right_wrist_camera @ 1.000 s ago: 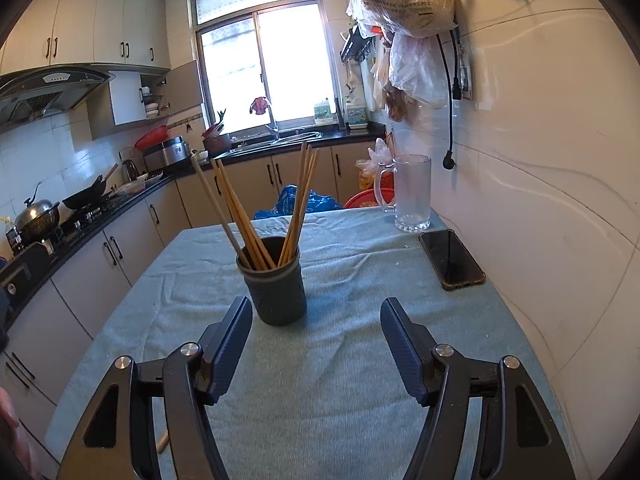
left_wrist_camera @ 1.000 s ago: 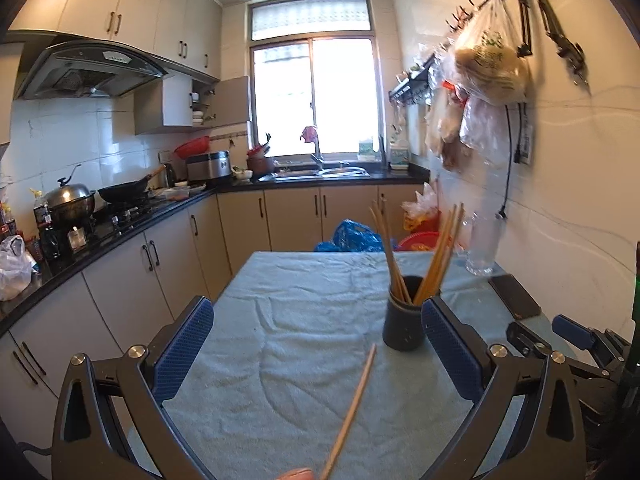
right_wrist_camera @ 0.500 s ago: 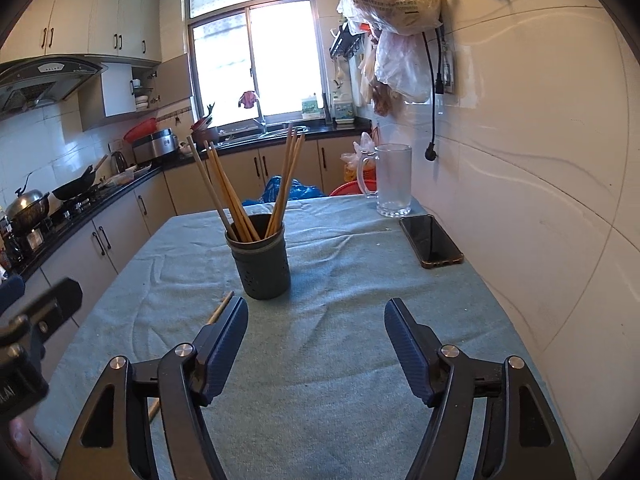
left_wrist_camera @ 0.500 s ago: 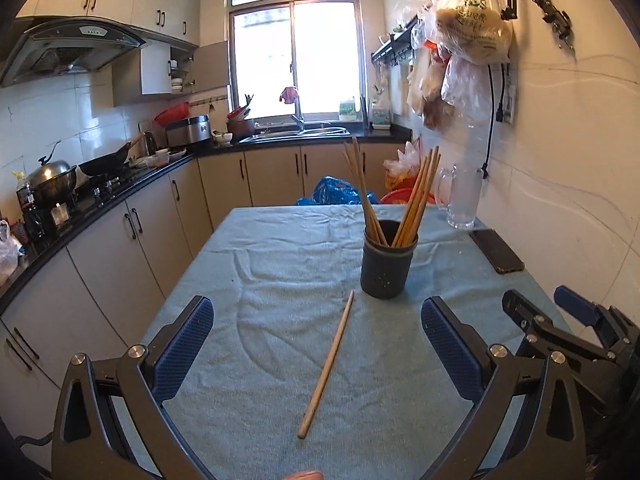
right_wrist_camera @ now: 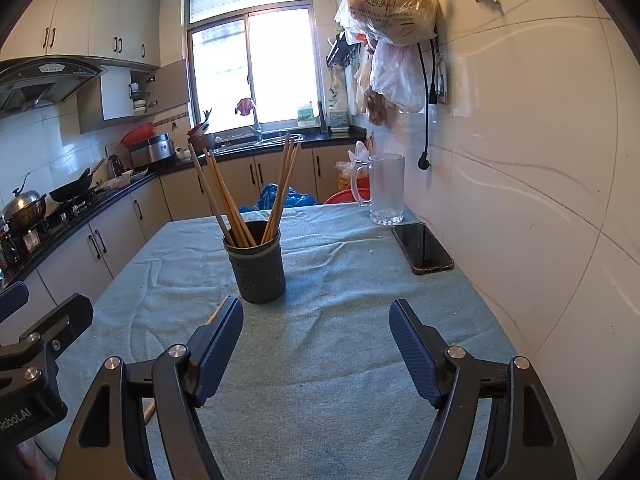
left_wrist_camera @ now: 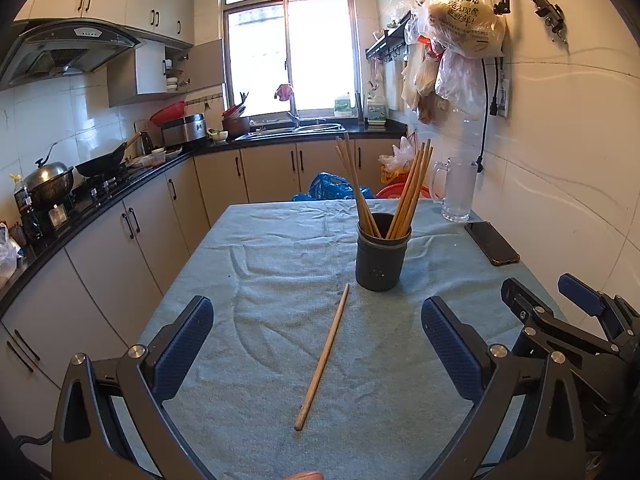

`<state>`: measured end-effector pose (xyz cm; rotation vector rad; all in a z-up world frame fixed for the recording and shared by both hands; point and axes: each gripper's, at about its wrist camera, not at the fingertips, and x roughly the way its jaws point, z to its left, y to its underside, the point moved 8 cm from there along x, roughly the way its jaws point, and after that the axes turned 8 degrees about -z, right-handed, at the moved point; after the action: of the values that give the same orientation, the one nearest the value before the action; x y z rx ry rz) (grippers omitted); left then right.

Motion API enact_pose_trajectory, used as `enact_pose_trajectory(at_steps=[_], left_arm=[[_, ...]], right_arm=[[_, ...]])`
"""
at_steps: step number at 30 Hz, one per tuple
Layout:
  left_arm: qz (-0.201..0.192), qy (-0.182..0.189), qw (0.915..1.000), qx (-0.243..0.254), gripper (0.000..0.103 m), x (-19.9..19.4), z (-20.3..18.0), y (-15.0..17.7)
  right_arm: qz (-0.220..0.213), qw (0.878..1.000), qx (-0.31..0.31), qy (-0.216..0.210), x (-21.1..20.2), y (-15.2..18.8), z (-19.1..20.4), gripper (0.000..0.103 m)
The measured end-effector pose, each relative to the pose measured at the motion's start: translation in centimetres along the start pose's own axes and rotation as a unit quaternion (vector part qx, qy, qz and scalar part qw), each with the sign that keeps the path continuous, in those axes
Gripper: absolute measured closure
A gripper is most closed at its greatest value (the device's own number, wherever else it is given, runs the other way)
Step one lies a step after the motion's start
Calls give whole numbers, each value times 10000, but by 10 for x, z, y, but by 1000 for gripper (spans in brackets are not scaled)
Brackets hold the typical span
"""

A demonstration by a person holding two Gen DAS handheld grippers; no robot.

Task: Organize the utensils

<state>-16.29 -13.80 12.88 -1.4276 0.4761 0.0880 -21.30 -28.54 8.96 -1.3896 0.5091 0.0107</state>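
A dark grey holder stands upright mid-table with several wooden chopsticks in it; it also shows in the right wrist view. One loose wooden chopstick lies flat on the teal cloth, its far tip near the holder's base. In the right wrist view only its tip shows behind my left finger. My left gripper is open and empty, above the loose chopstick. My right gripper is open and empty, in front of the holder; it shows at the right of the left wrist view.
A glass mug stands at the table's far right by the tiled wall. A black phone lies in front of it. Kitchen counters with a stove and pots run along the left. Plastic bags hang on the wall.
Both grippers have pulled back from the holder. The loose chopstick, tilted up close to my left gripper a second ago, now lies flat on the cloth.
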Motion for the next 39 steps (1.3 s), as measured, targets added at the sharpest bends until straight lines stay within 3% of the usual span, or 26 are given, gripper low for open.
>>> enact_pose_trajectory(at_steps=[19,39], left_arm=[[571,307,9978,-169,0,25,-4,18],[978,364,9944,-193,0,54,-8,37]], right_arm=[[110,9999,83,99,10,7,-8,20],[409,9990,140,151,34,23,-14,19]])
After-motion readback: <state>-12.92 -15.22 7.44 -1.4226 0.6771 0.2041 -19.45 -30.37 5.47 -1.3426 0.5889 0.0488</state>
